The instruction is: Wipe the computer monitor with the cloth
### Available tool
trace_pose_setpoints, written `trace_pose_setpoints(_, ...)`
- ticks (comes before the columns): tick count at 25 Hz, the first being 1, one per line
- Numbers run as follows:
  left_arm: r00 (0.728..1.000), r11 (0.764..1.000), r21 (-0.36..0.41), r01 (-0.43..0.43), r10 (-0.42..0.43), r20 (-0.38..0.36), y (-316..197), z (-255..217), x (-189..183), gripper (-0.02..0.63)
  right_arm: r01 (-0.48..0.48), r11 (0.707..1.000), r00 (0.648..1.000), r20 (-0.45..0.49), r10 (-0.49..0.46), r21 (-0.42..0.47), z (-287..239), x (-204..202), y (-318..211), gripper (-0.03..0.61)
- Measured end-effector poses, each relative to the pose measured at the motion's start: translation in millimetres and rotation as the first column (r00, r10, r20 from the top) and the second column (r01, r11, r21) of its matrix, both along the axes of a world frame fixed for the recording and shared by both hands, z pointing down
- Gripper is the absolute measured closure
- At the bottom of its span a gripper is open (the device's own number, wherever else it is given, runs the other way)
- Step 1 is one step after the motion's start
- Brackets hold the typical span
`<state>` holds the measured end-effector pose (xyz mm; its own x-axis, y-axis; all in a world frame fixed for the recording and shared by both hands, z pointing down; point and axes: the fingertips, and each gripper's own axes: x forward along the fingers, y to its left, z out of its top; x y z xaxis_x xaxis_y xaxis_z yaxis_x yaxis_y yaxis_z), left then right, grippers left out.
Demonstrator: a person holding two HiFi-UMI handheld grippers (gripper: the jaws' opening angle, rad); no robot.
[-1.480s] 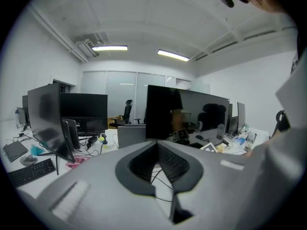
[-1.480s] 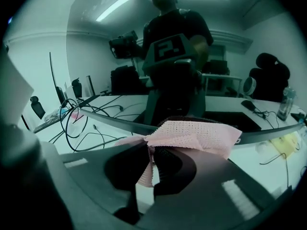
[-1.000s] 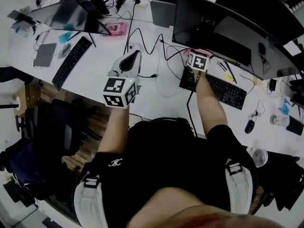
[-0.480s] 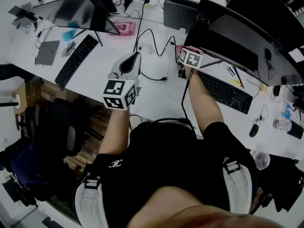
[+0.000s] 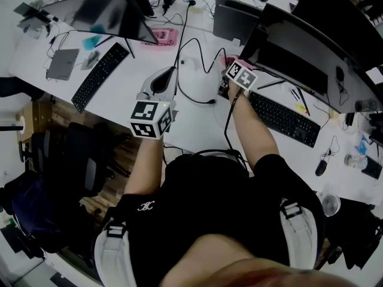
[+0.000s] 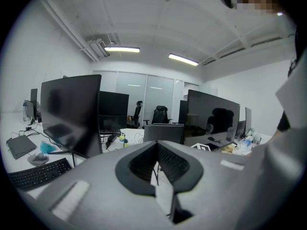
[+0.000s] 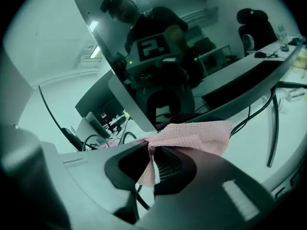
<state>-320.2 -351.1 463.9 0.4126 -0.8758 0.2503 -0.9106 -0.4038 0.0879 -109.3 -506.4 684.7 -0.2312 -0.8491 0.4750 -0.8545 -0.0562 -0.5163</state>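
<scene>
A wide dark computer monitor point(image 5: 299, 43) stands at the back right of the white desk point(image 5: 128, 94). My right gripper point(image 5: 234, 68) is shut on a pink cloth point(image 5: 230, 60) at the screen's lower left corner. In the right gripper view the perforated cloth point(image 7: 192, 135) spills from the right gripper point(image 7: 151, 157) and lies up against the monitor point(image 7: 192, 47), whose glass mirrors the person and the marker cube. My left gripper point(image 5: 169, 70) hovers over the desk's middle, well left of the monitor. In its own view the left gripper point(image 6: 157, 145) is shut on nothing.
A black keyboard point(image 5: 284, 119) lies under the monitor, with black cables point(image 5: 192, 70) looping left of it. A second monitor point(image 5: 102, 14), a second keyboard point(image 5: 99, 75), a grey device point(image 5: 236, 17) and a pink object point(image 5: 163, 36) share the desk. An office chair point(image 5: 78, 160) stands lower left.
The right gripper has carried the cloth leftwards along the monitor's bottom edge, from above the keyboard to the screen's lower left corner. The left gripper has stayed put.
</scene>
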Motion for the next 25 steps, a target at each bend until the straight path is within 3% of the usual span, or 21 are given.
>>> trace_pose_setpoints(5, 1.0, 1.0, 0.001, -0.012, 0.012, -0.002, 1, 1, -1, 0.568, 0.009, 1.0, 1.0, 0.028, -0.009, 0.01, -4, -7, 0, 0.558)
trace_pose_setpoints(18, 1.0, 0.999, 0.021, -0.03, 0.03, -0.006, -11, -3, 2, 0.569, 0.017, 0.991, 0.999, -0.038, -0.012, 0.13, -50, -13, -2, 0.558)
trace_pose_setpoints(25, 0.998, 0.998, 0.033, -0.053, 0.053, -0.026, -17, -7, 15, 0.569, 0.048, 0.963, 0.996, -0.084, -0.026, 0.264, -108, -15, 1, 0.558)
